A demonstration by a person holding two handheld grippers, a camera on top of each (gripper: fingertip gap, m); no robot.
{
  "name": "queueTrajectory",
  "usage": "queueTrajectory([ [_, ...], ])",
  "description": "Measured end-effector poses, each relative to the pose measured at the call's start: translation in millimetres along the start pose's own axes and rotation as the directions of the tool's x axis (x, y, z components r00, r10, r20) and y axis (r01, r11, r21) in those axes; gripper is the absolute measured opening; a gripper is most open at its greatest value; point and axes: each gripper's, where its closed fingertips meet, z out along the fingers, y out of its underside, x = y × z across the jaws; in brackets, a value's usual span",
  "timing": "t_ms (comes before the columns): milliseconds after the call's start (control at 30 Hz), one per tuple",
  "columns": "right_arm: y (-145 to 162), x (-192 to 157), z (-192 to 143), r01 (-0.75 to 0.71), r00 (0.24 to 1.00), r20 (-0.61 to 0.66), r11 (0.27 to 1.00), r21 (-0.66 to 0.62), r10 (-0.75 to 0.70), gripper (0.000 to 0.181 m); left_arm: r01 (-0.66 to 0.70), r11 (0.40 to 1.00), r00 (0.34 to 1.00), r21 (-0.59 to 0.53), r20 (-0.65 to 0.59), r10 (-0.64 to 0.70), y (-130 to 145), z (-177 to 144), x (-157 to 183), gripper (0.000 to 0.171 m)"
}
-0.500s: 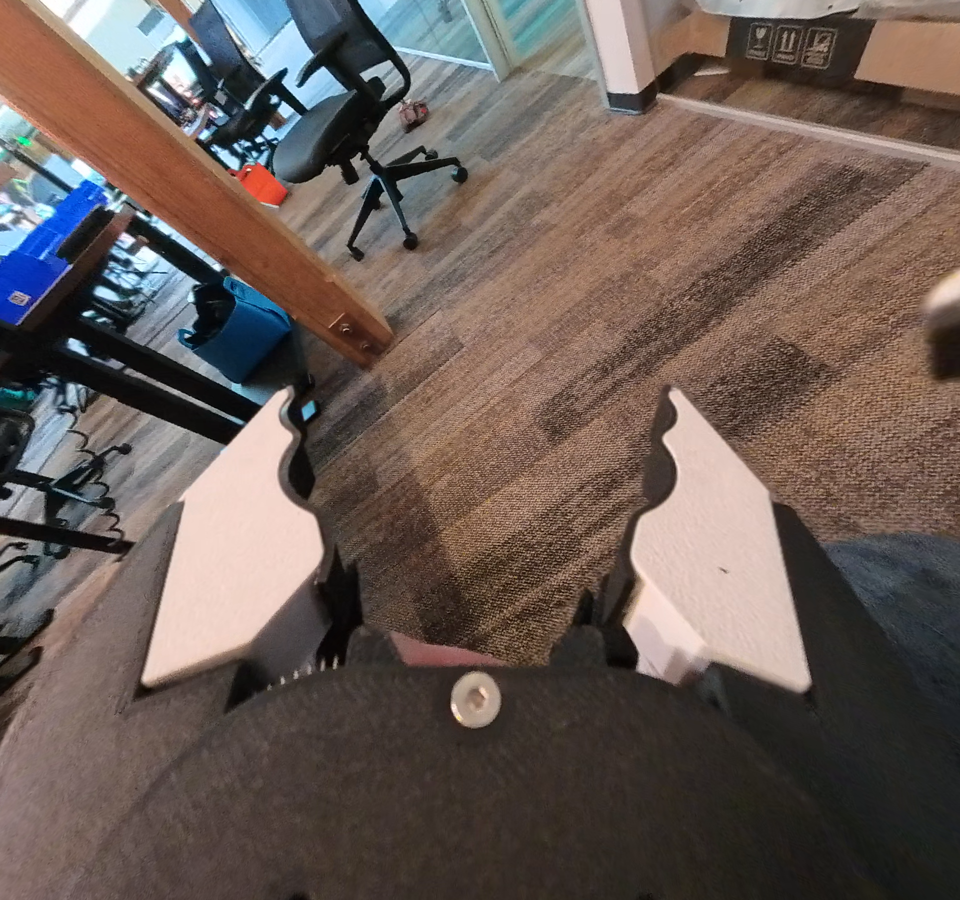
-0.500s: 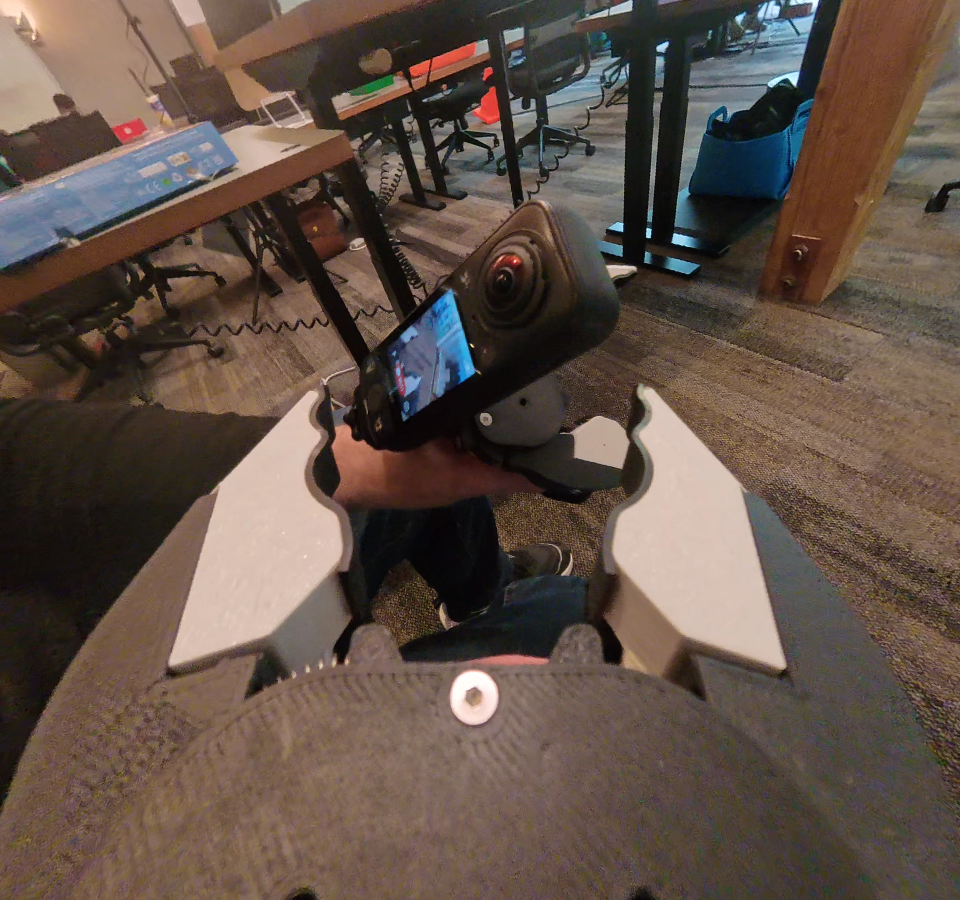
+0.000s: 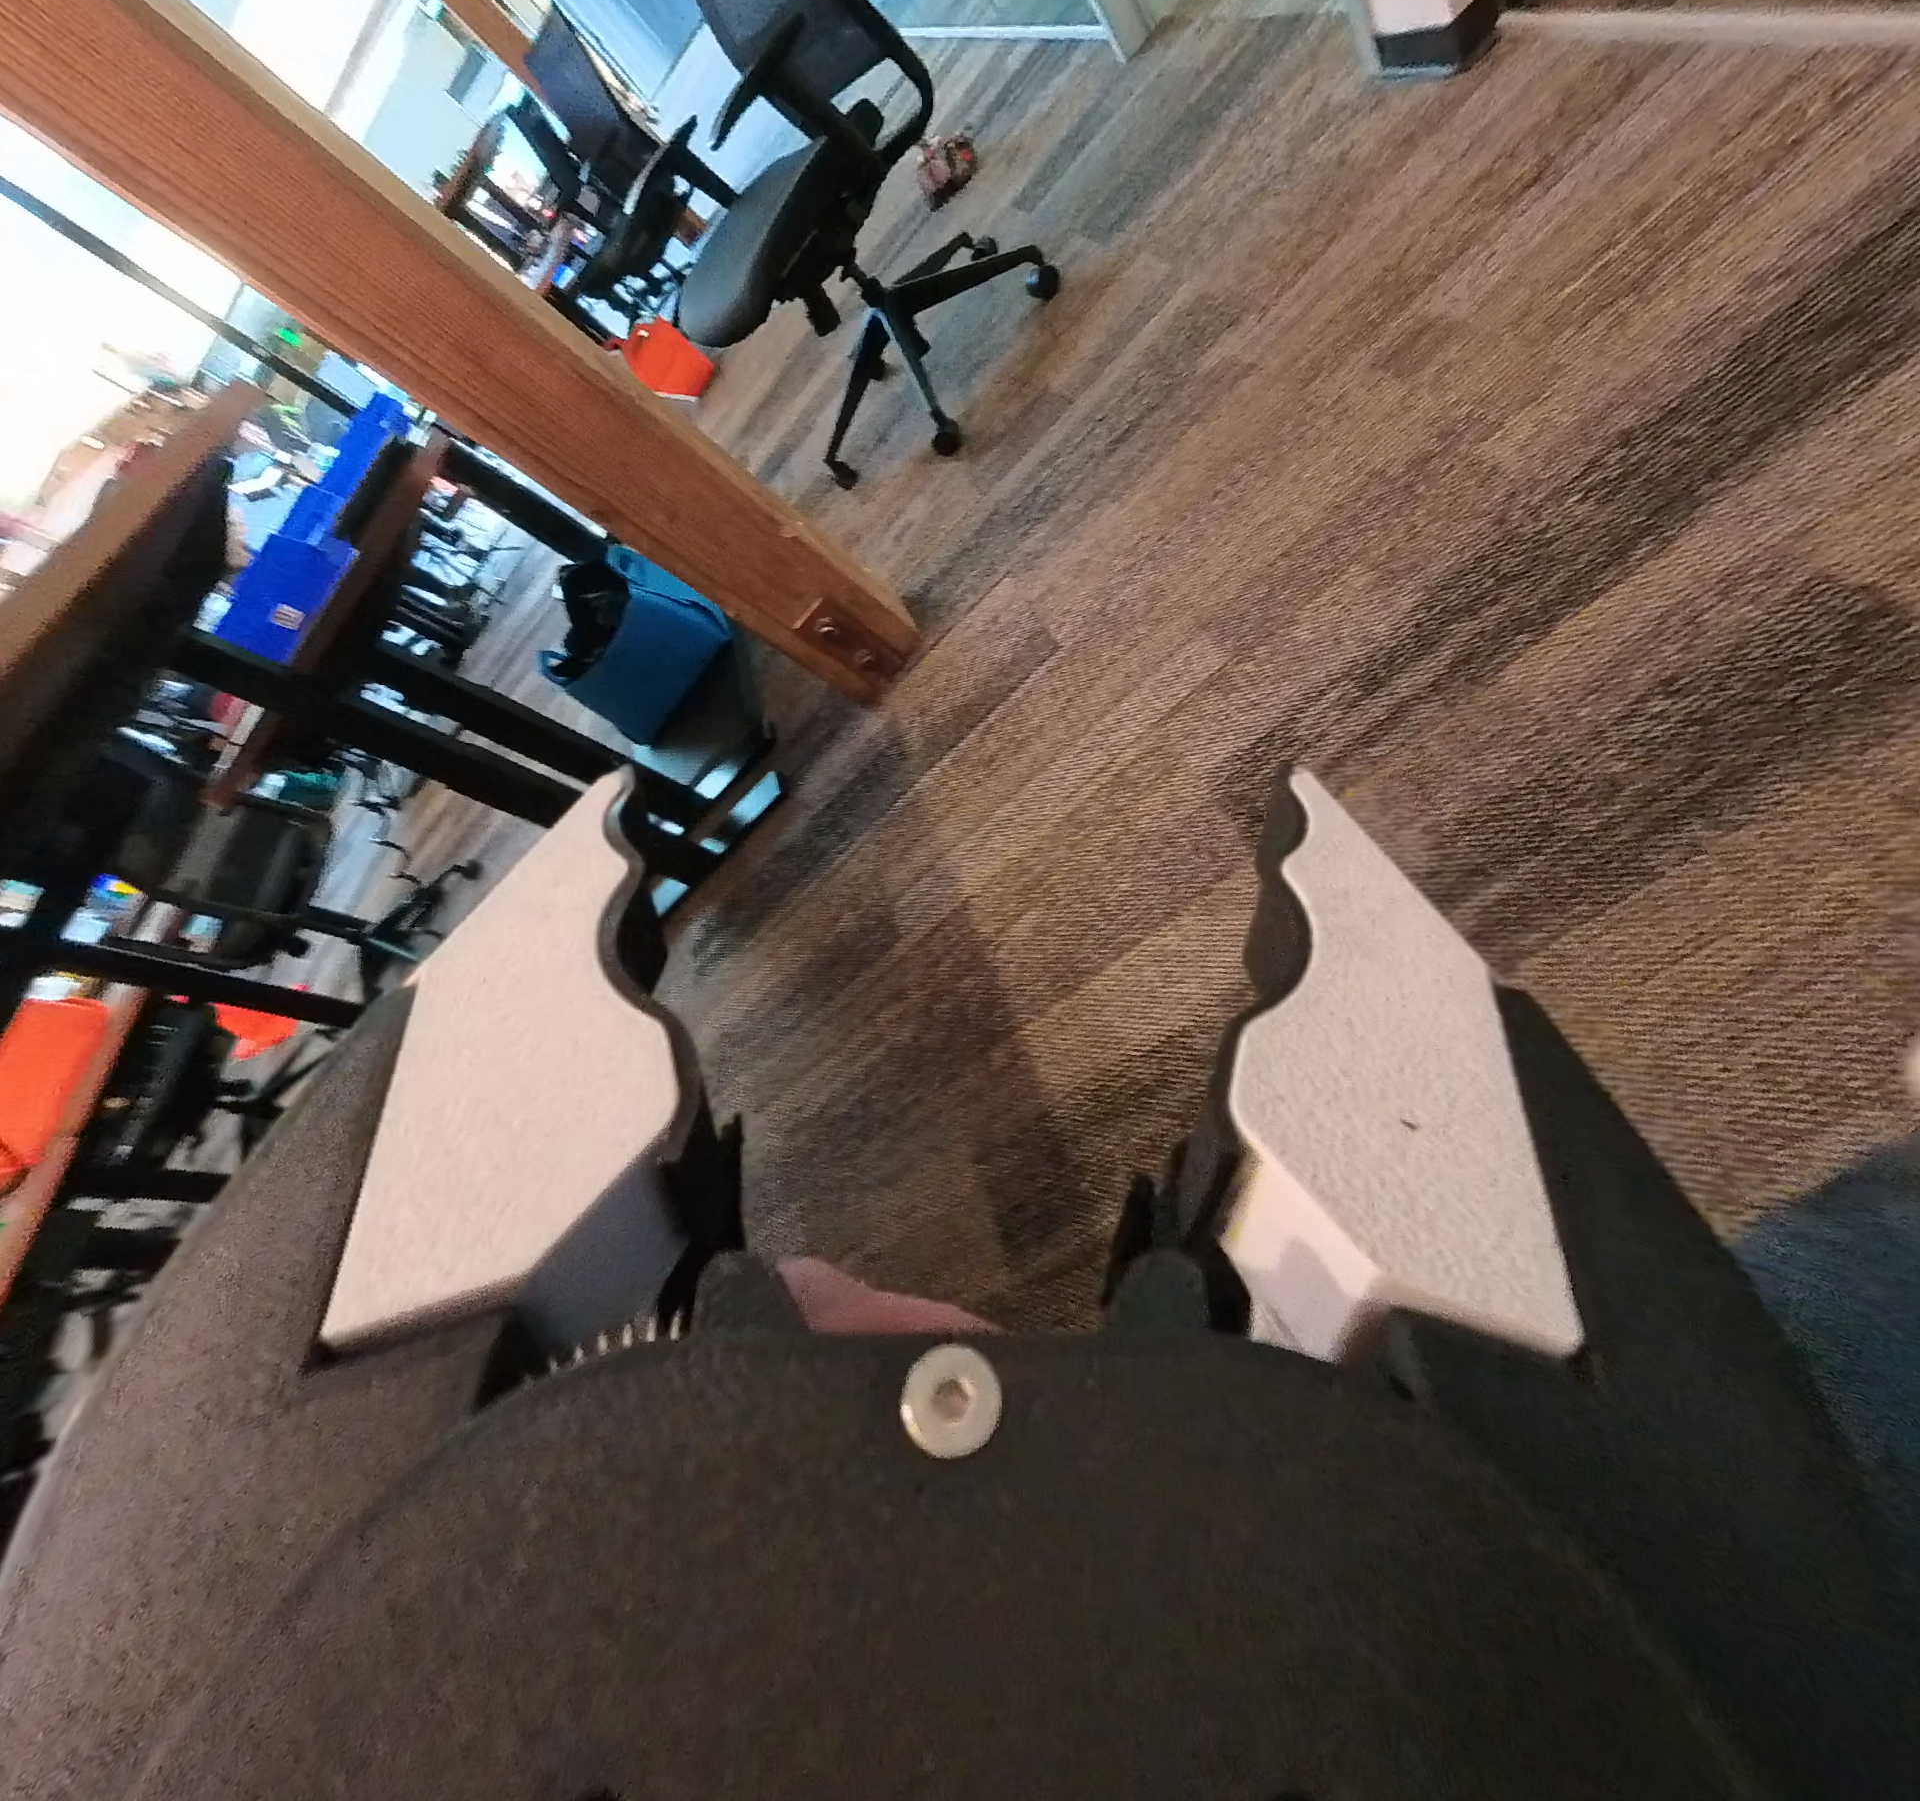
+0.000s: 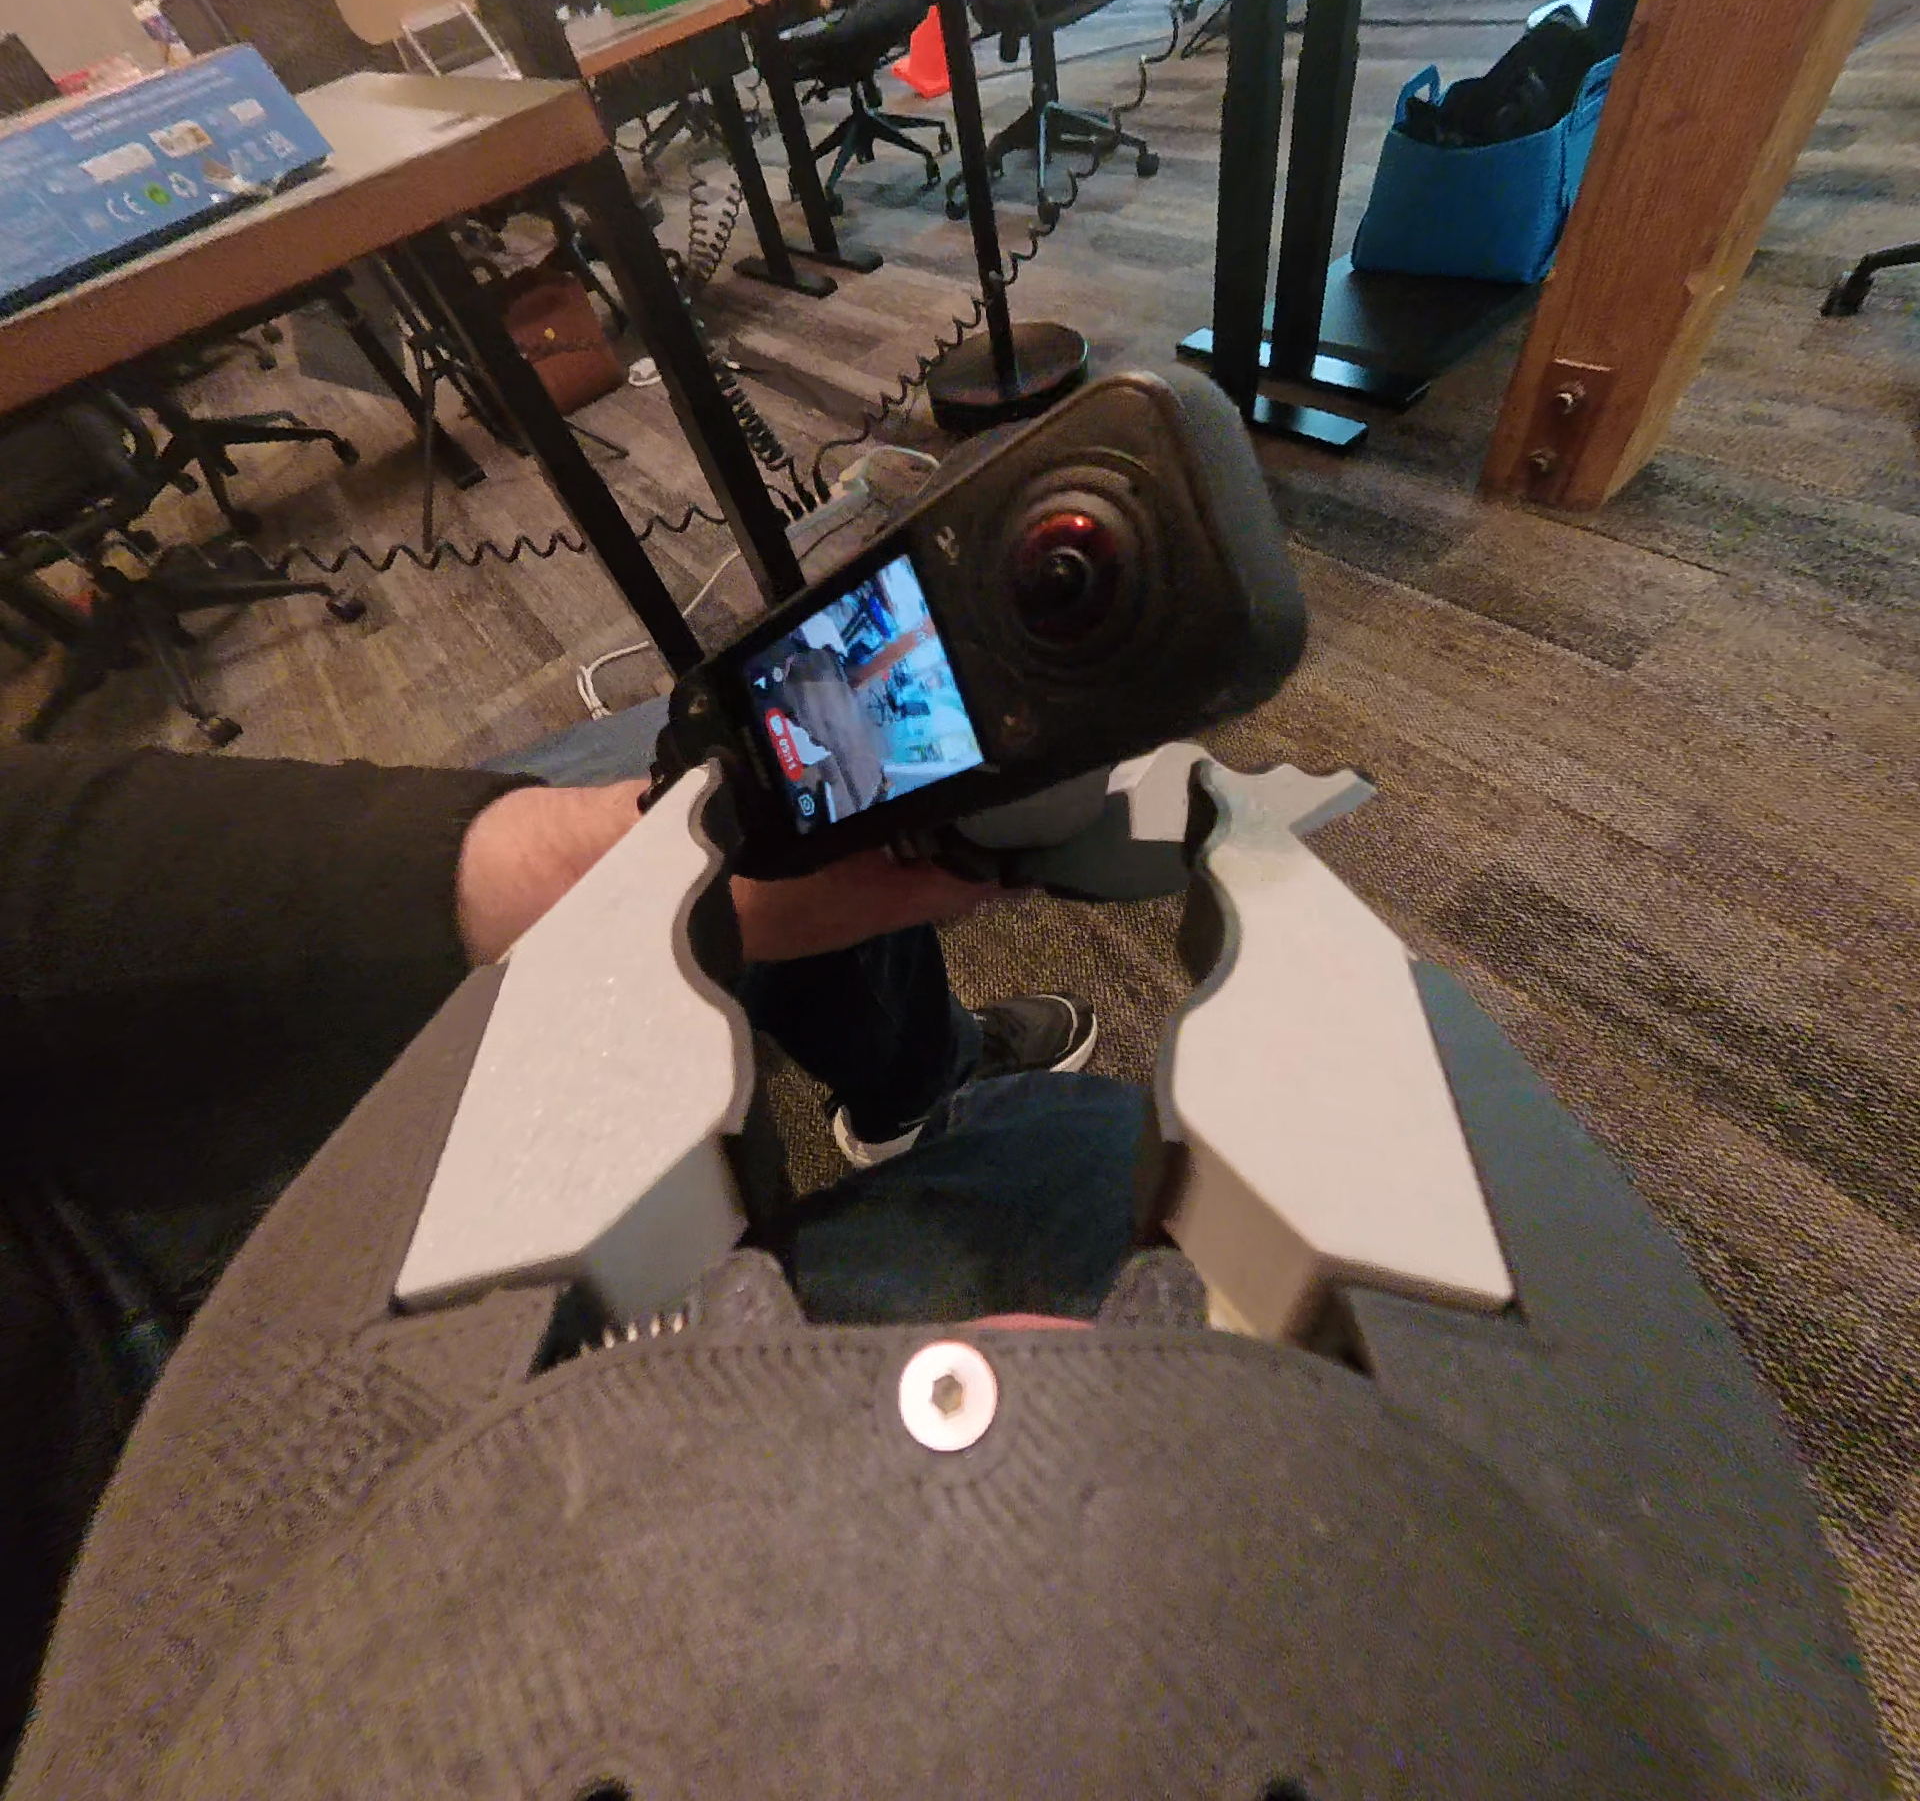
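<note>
In the left wrist view, the left gripper (image 3: 951,878) has its two grey fingers (image 3: 520,1076) spread wide, and nothing sits between them. Below the gap there is only brown carpet (image 3: 1351,556). The whole picture is tilted and a bit blurry, so small things far away are hard to make out. A big wooden post (image 3: 436,297) leans across the left side and meets the floor at a metal bracket with bolts. Behind it a blue bag (image 3: 649,650) is partly hidden by the post and by black desk legs. A black office chair (image 3: 800,224) stands apart on the carpet, with lots of free floor to its right. A dark blue patch at the lower right edge may be the person's leg, but it is cut off.

In the right wrist view, the right gripper (image 4: 951,795) is also spread wide and holds nothing. Just past its fingertips a hand (image 4: 831,904) grips the other gripper, with a black camera (image 4: 997,624) on top, its little screen lit. The left finger (image 4: 592,1065) covers part of that hand. A black sleeve fills the left side. Between the fingers you can see jeans and a black shoe (image 4: 1029,1034). A wooden desk (image 4: 312,193) with a blue box (image 4: 145,162) is cut off at the left. Curly cables (image 4: 727,401) hang under the desks. The carpet to the right is open.
</note>
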Motion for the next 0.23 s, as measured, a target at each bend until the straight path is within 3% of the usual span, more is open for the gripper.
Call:
queueTrajectory([
  [233, -10, 2, -1, 0.054, 0.998, -0.043, 0.998, 0.044, -0.052, 0.104, 0.026, 1.000, 0.999, 0.013, -0.028, -0.026, -3, -5, 1, 0.120],
])
